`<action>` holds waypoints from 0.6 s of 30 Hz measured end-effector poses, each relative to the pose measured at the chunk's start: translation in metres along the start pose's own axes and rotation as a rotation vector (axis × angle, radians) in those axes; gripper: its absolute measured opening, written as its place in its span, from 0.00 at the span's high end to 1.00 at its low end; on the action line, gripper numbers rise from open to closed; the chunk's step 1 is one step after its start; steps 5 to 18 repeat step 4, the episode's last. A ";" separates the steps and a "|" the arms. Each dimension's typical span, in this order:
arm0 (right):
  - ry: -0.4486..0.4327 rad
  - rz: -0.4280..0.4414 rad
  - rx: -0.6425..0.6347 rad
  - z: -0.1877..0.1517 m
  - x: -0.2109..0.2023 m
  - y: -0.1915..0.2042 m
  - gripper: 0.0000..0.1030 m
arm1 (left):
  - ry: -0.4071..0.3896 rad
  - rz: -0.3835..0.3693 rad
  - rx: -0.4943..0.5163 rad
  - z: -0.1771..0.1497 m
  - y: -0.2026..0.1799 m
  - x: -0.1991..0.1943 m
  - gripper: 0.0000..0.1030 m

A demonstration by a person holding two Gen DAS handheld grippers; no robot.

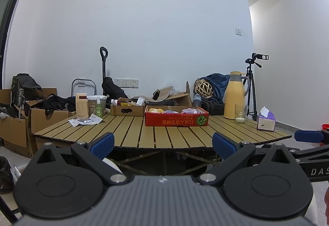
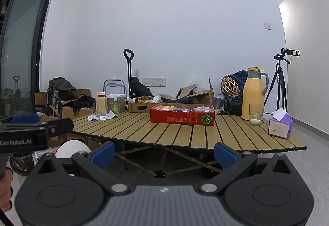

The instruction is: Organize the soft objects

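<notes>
A red cardboard box (image 1: 176,119) (image 2: 182,118) stands on the far middle of a slatted wooden table (image 1: 127,131) (image 2: 185,135). Soft yellow, purple and pink objects (image 1: 170,111) (image 2: 181,108) lie inside it, mostly hidden by its wall. My left gripper (image 1: 163,145) is open and empty, held low in front of the table's near edge. My right gripper (image 2: 164,154) is open and empty, also short of the near edge. The right gripper's blue fingertip (image 1: 306,136) shows at the right of the left wrist view.
A yellow thermos (image 1: 235,95) (image 2: 254,93), a glass with a candle (image 1: 240,113) (image 2: 256,115) and a purple tissue box (image 1: 266,121) (image 2: 280,125) stand at the table's right. A small open box (image 1: 127,109), jars and papers (image 1: 86,121) sit at the left. Cardboard boxes and bags fill the floor behind.
</notes>
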State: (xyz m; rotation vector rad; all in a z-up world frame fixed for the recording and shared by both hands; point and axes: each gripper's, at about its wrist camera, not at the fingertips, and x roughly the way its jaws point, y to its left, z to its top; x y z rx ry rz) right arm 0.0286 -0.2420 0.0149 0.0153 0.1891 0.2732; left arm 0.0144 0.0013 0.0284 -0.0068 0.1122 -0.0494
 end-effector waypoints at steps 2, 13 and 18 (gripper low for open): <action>0.001 0.001 -0.001 -0.001 0.000 0.000 0.00 | 0.002 -0.001 0.000 0.000 -0.001 0.000 0.00; -0.001 0.004 -0.002 0.001 0.000 -0.001 0.00 | 0.005 0.002 0.002 0.000 -0.003 -0.001 0.00; -0.001 0.004 -0.002 0.001 0.000 -0.001 0.00 | 0.005 0.002 0.002 0.000 -0.003 -0.001 0.00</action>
